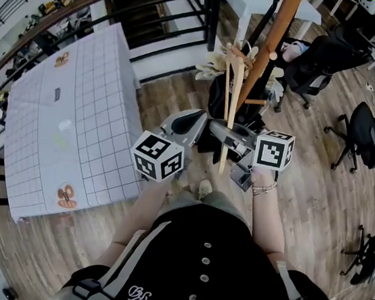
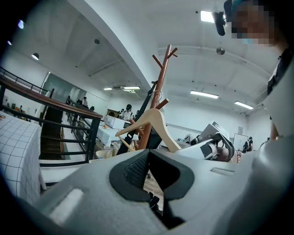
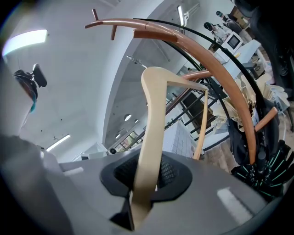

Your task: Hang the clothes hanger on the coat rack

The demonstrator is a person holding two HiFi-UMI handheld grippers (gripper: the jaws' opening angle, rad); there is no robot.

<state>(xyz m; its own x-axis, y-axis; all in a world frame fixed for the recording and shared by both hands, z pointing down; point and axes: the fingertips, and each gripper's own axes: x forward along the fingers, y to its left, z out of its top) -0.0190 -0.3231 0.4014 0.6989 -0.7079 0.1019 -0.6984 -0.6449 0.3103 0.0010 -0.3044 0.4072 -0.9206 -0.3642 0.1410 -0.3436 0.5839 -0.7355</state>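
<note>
Clamping hanger (image 3: 154, 114), right gripper (image 3: 146, 179), left gripper (image 2: 149, 172) empty

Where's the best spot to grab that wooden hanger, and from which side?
Grip one sloping arm of the wooden hanger, near its end, coming from the side away from the coat rack, as the right gripper does. That arm is a flat, narrow bar that fits between the jaws, and the hanger's top probably stays free for the rack.
</note>
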